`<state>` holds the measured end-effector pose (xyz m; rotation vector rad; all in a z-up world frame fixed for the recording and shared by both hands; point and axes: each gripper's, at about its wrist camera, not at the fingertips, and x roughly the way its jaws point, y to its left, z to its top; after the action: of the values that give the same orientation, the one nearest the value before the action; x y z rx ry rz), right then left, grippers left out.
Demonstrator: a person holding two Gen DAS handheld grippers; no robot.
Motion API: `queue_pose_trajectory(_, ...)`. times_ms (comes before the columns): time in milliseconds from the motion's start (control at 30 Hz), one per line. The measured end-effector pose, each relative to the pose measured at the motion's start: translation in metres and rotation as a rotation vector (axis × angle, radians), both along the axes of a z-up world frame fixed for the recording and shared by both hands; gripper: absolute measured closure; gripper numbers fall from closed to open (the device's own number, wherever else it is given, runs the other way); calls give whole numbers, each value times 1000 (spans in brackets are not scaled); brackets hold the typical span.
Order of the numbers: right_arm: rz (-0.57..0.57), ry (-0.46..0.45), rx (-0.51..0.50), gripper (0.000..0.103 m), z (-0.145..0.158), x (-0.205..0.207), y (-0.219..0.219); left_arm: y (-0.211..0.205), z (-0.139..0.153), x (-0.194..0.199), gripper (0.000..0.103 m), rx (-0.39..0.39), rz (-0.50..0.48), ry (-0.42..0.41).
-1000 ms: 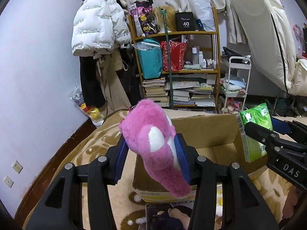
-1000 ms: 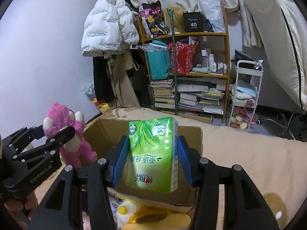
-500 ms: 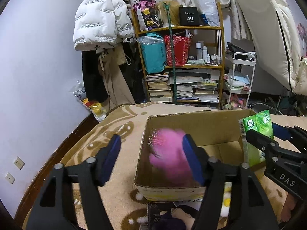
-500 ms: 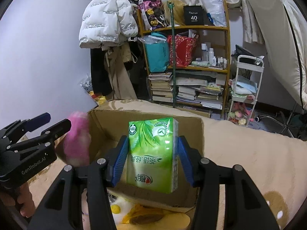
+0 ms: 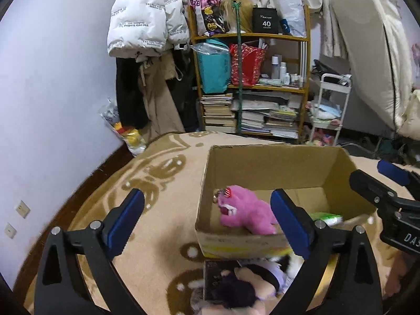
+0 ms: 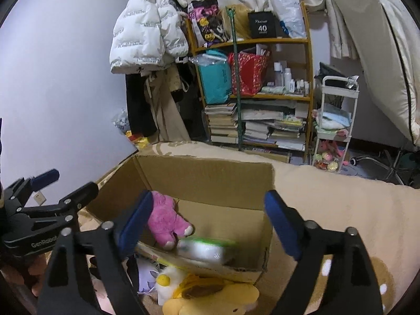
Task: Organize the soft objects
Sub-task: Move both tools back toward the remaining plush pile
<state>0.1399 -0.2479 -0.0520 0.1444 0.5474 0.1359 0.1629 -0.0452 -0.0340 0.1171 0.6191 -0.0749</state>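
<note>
Both claws have let go since a second ago: the pink plush bear (image 5: pixel 246 212), then pinched in the left claw (image 5: pixel 207 215), now lies on its side at the lower centre of the left view, inside the cardboard box (image 5: pixel 273 162) on the bed. The green tissue pack (image 6: pixel 204 249), then held upright by the right claw (image 6: pixel 207 225), now sits blurred low in the box at the lower centre of the right view, just beside the bear's feet. Both claws hang wide open and empty above the box's near edge.

Two drops appear done, and the job seems partway through. More soft toys wait outside the box: a yellow plush (image 6: pixel 210 296) at the bottom of the right view and a dark-haired plush doll (image 5: pixel 244 286) at the bottom of the left view. A next move would likely call for lowering an open claw onto one of these, closing gently and lifting it over the rim.

The bear looks shaggy and limp, and the pack glossy and squashy.
</note>
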Motion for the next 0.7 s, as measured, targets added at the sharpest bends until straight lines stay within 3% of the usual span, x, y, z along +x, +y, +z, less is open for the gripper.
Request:
queue_pose_trajectory(67, -3, -2, 8, 0, 3, -5, 0, 2, 3, -6, 3, 6, 6, -5)
queue_pose_trajectory(200, 1, -24, 26, 0, 9, -17, 0, 5, 9, -25, 3, 29, 12, -5)
queue_pose_trajectory(333, 12, -21, -17, 0, 11, -30, 9, 7, 14, -42, 3, 36, 14, 11)
queue_pose_trajectory(700, 54, 20, -90, 0, 9, -67, 19, 16, -6, -60, 2, 8, 16, 168)
